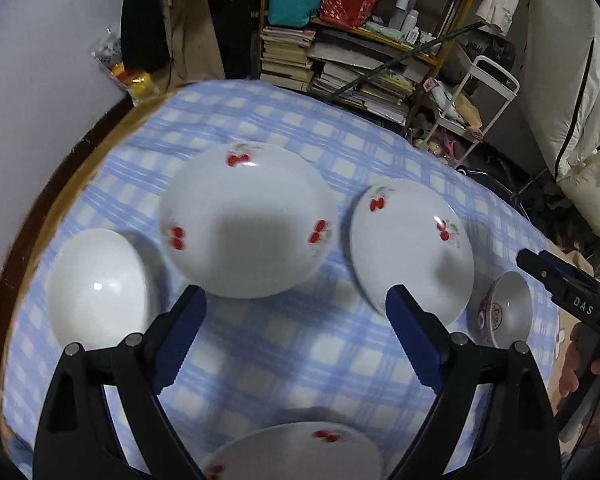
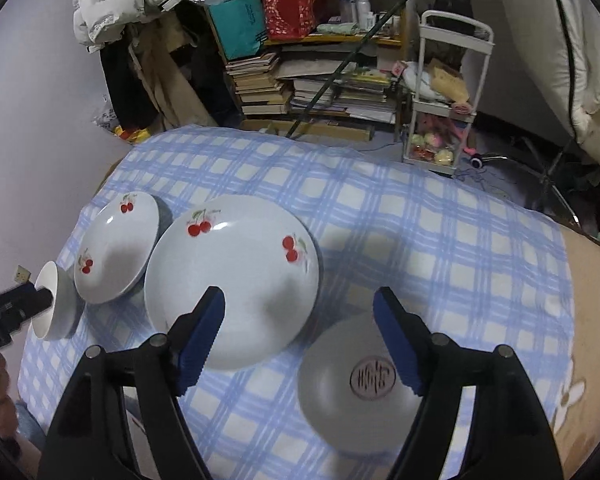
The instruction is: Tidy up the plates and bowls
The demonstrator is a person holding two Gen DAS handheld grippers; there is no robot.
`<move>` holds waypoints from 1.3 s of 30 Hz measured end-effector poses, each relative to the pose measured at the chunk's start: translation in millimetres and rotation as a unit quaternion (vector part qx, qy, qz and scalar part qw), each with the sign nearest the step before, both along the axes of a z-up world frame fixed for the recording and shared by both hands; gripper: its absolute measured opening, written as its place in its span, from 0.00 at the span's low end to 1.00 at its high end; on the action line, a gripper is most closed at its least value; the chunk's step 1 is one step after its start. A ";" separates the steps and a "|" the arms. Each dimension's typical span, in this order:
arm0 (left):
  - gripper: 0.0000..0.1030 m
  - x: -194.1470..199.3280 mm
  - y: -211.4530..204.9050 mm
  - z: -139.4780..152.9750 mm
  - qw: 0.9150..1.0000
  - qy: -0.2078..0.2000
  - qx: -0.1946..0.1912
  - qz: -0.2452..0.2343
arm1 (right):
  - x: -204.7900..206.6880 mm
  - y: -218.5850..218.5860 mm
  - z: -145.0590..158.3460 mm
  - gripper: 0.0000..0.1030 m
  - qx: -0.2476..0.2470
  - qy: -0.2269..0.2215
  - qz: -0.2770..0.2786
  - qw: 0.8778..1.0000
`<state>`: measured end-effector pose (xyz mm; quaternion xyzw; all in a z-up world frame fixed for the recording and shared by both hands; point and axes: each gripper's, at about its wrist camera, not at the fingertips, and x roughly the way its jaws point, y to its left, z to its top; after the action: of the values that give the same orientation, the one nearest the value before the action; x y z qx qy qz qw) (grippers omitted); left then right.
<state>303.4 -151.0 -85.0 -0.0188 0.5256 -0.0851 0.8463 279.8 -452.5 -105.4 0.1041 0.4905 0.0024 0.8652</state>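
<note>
In the left wrist view my left gripper [image 1: 296, 296] stands open and empty above the blue-checked tablecloth [image 1: 300, 360]. Beyond its tips lie a large cherry plate [image 1: 246, 220] and a second cherry plate [image 1: 412, 248]. A plain white bowl [image 1: 100, 288] sits to the left, a small patterned bowl [image 1: 506, 312] to the right, and a third cherry plate [image 1: 296, 452] under the gripper. My right gripper [image 2: 300, 300] is open and empty too. Its left finger overlaps a cherry plate [image 2: 232, 280], its right finger a grey bowl with a round emblem [image 2: 364, 384]. Farther left are another cherry plate [image 2: 116, 248] and the white bowl [image 2: 56, 304].
Behind the table stands a shelf stacked with books and bags [image 2: 300, 80], with a white trolley [image 2: 448, 92] beside it. A pale wall [image 1: 40, 80] runs along the left. The cloth's right half [image 2: 440, 240] is bare. A person's hand [image 1: 580, 360] shows at the right edge.
</note>
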 end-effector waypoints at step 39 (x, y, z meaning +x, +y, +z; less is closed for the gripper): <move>0.15 56.6 -53.8 -106.6 0.988 0.118 -0.094 0.034 | 89.7 -7.9 -102.2 0.19 0.059 0.128 0.082 0.987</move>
<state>360.0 -204.8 -191.6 -0.1257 0.6105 -0.1027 0.7752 369.5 -460.4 -207.6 0.1140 0.6033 0.0886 0.7843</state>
